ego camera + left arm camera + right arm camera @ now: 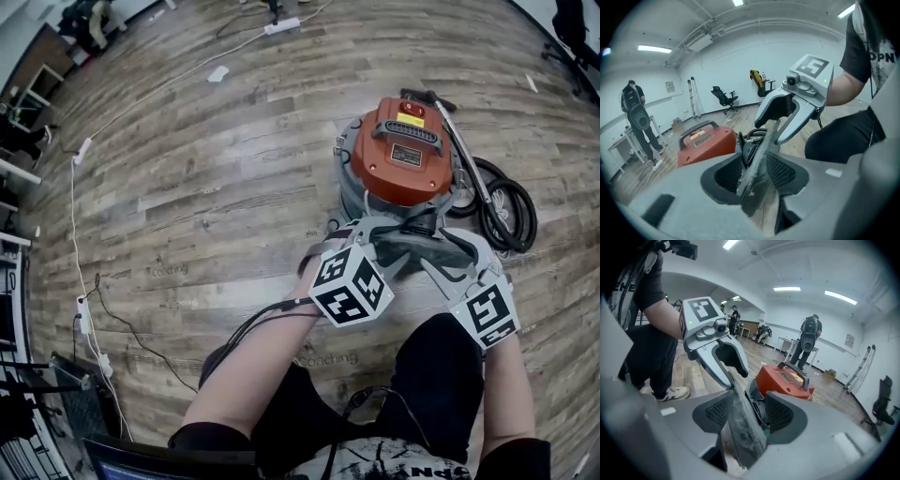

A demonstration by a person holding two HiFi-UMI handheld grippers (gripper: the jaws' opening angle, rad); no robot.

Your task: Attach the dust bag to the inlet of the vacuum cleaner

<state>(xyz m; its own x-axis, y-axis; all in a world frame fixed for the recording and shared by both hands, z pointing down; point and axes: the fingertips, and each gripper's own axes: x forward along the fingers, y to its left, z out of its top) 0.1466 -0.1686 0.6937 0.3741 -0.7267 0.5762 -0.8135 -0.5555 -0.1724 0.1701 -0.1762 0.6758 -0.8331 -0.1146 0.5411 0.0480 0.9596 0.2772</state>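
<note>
A: Your left tool [757, 169], what's its state?
B: Jaws wide apart. The dust bag [754, 180] stands edge-on in the gap, pads not squeezing it.
A: Your right tool [749, 412]?
B: Same: jaws spread, the bag's grey dusty edge between them, loose. Your two tools face each other across the bag.
A: Past the tips?
B: The vacuum cleaner [403, 150], red top, sits just beyond both tools on the wood floor [206, 187]. Can't tell whether the bag reaches its inlet.
A: Farther out?
B: A black hose [511, 211] is coiled behind the vacuum, a person [808, 341] stands well beyond, and an office chair [724, 97] is by the far wall.
</note>
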